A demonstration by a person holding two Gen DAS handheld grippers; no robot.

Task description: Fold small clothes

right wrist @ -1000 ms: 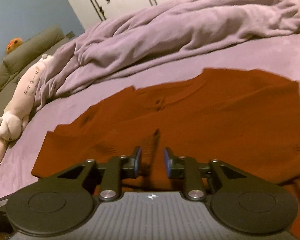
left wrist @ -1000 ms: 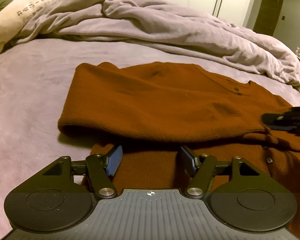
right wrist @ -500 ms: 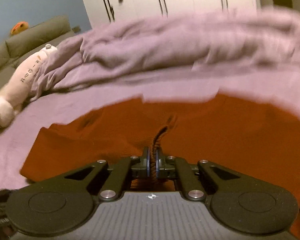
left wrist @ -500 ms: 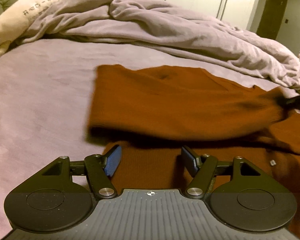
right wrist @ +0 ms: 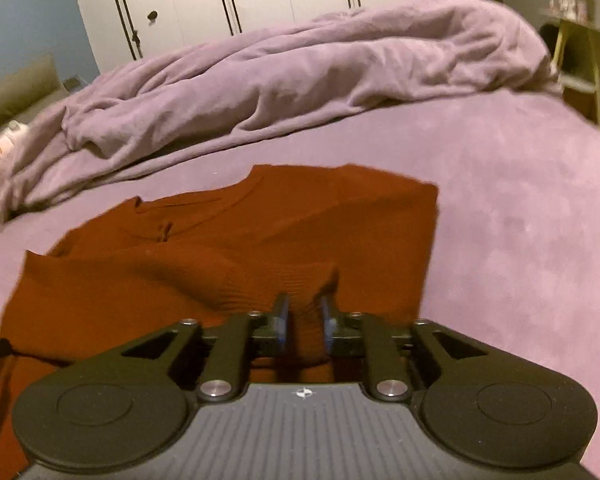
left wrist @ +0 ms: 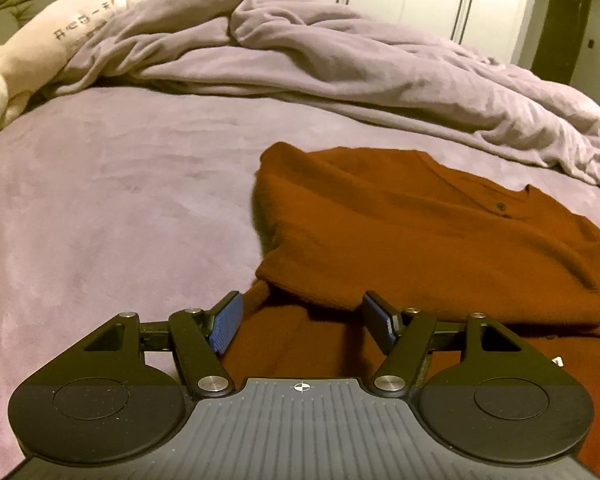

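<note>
Now the rust-brown knitted cardigan [left wrist: 412,236] is lying half-folded on the mauve plush bedspread [left wrist: 112,200]; the left gripper [left wrist: 302,320] is gaping empty above its hem, the right gripper [right wrist: 303,322] is opening around a ribbed fold.

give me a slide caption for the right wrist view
Right gripper opening around a ribbed fold of the rust-brown sweater on a purple bed.
</note>
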